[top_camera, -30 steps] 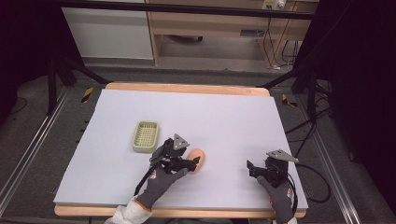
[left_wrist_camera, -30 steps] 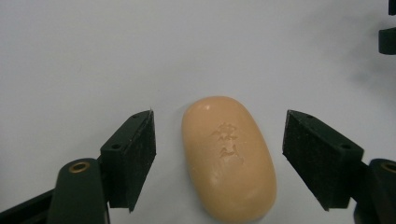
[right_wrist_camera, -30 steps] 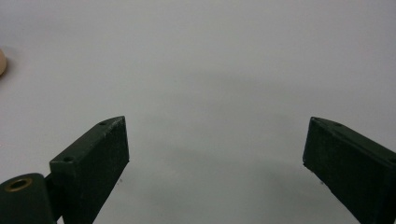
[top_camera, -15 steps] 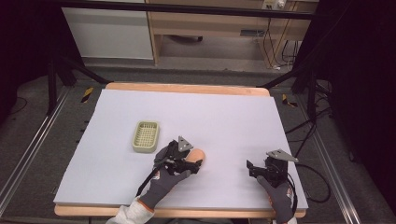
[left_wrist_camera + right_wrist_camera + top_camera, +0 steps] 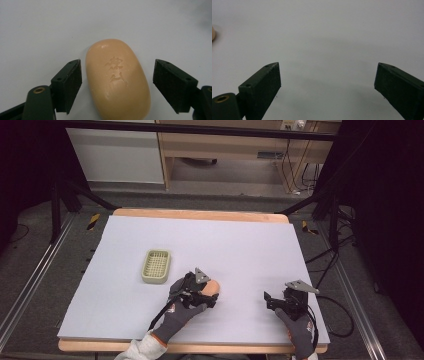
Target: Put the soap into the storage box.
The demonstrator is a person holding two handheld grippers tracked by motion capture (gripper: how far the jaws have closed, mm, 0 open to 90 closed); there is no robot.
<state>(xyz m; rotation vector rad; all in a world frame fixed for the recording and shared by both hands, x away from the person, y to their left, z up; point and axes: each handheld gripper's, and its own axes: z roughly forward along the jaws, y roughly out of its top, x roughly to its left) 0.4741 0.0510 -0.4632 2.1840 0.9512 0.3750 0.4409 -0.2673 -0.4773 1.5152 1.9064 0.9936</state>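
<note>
From my remote seat this reads as a lab set up for recording, not a home. I see a wooden-edged table covered by a plain pale sheet, standing on grey carpet. Black curtains close off both sides, and black stand legs brace on the floor. Metal floor rails run along each side of the table. Loose cables hang by a wooden bench at the back, beside a white cabinet.
</note>
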